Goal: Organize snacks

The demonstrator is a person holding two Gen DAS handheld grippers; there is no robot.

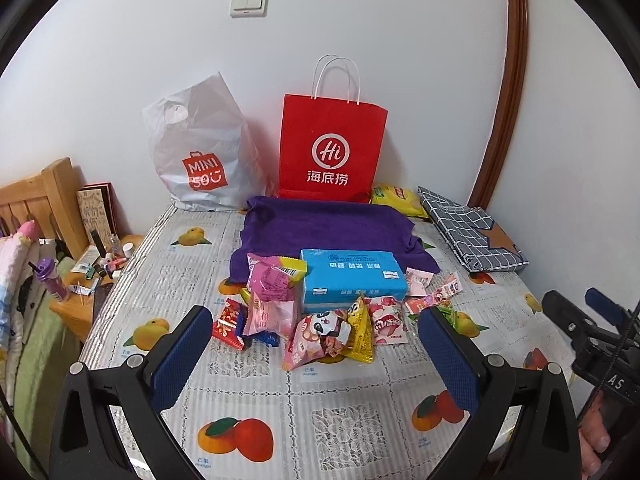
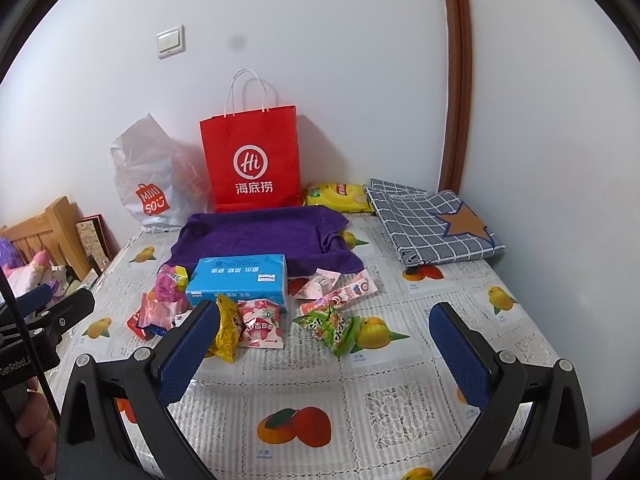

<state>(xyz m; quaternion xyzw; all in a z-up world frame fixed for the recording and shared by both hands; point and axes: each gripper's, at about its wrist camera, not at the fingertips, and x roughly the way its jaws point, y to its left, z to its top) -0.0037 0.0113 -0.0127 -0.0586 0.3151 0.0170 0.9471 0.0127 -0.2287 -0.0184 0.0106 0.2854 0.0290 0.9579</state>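
Pink, yellow and green snack packets lie heaped mid-worktop against a blue tissue pack, several half buried. The left claw and right claw both hang spread, empty, over bare cloth near the front edge. A red bag stands behind.

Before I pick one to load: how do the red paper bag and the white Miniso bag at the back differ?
The red paper bag stands upright and holds a crisp, flat-sided shape; the white Miniso bag is plastic, crumpled and slumped. The red bag has white twisted-cord handles sticking up, while the white one has only a die-cut hand hole. The white bag bulges as if already filled; the red bag's contents are hidden. Both sit against the wall behind the purple towel.
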